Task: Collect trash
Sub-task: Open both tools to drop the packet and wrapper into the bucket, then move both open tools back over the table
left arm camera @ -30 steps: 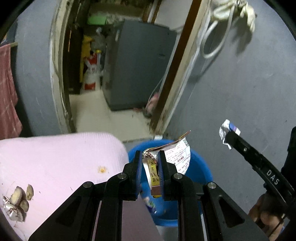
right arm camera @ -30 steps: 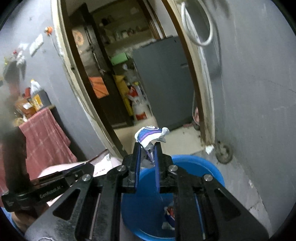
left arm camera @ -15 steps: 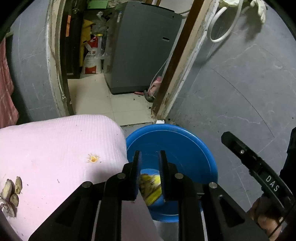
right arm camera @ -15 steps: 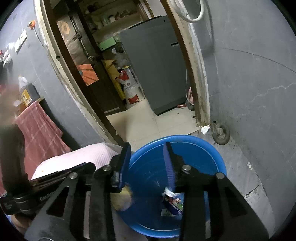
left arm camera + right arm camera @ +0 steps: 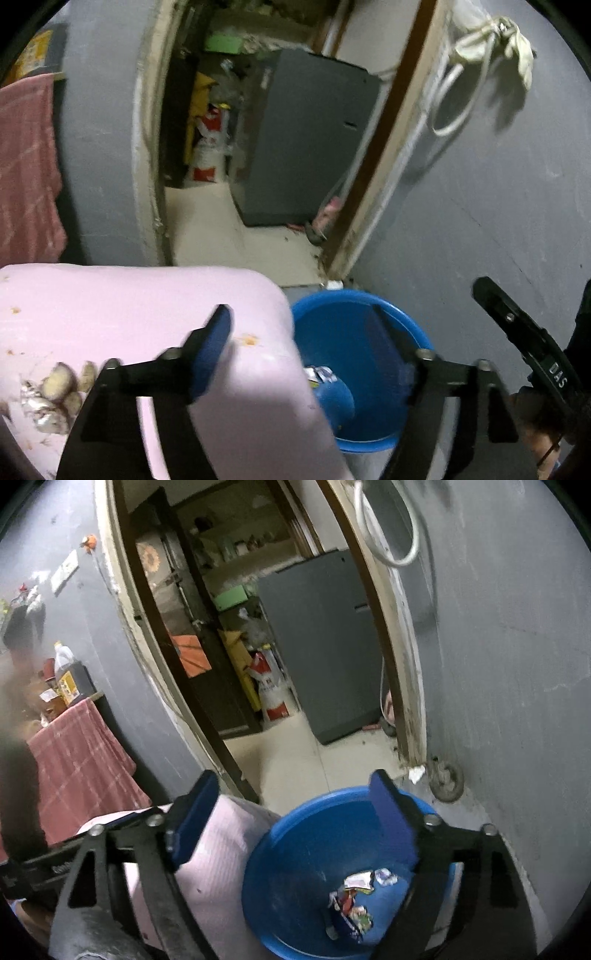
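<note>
The left gripper [image 5: 306,354] was over the right end of the pink cloth-covered desk [image 5: 122,306], and its jaws were opening wide with nothing between them. The right gripper [image 5: 299,819] was over the round blue plastic tub [image 5: 295,834], and its jaws were opening too, with nothing between them.

The next trash looked like the little heap of pale food scraps and crumpled silver foil [image 5: 48,398] on the desk. It lay far to the left of the left gripper, near the desk's near left edge, and well apart from the tub. The heap ran from the near side to the far side more than across. The left gripper was the nearer one. The right gripper was on the other side, by the tub, so it was farther from the heap.

The tub sat on the floor just beside the right end of the desk. Inside it lay a pile of crumpled wrappers [image 5: 354,897].

Counted: two grippers, one tub, one desk. On the desk there was one heap, with about four pale lumps and some foil. One small orange spot [image 5: 249,339] was near the right edge. In the tub there were about three wrappers, but they overlapped, so the number was not sure.
</note>
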{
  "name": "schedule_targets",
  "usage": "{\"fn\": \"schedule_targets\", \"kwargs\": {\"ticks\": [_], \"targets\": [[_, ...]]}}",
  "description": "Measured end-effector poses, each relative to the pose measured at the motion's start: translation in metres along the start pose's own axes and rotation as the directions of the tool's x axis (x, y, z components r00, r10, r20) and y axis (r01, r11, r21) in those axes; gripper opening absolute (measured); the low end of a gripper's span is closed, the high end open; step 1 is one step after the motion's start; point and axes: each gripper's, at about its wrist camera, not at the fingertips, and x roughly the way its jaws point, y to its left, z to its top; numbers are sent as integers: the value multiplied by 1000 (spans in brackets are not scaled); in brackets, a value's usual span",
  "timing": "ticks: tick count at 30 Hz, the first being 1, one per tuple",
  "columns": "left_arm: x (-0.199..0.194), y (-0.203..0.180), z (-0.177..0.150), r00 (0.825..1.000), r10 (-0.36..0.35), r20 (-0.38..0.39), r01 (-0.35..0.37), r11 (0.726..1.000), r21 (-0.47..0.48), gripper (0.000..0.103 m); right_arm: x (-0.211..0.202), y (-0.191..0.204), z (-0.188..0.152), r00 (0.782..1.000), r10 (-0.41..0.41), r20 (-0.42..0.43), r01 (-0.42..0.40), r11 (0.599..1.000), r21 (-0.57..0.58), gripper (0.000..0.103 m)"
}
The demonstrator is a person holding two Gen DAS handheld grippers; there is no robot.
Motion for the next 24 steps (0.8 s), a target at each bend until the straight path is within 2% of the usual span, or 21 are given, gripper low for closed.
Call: {"fn": "schedule_targets", "kwargs": {"ticks": [2, 4, 11, 19, 24], "targets": [[-14, 11, -1, 999, 23, 47, -22, 1000, -18, 90, -4, 7, 1, 999, 16, 30, -15, 1000, -15, 97], [-26, 21, -1, 995, 50, 92, -47, 998, -34, 90, -7, 14, 2, 998, 31, 54, -29, 999, -34, 103], [-64, 51, -3, 965, 160, 206, -148, 986, -72, 95, -17, 43, 2, 988, 86, 130, -70, 990, -119, 103], [-94, 74, -11, 932, 240, 271, -227, 971, -80, 96, -21, 79, -5, 972, 150, 179, -112, 973, -202, 103], [-115, 91, -17, 897, 300, 325, -287, 954, -87, 98, -20, 99, -9, 965, 187, 184, -145, 965, -219, 103]]}}
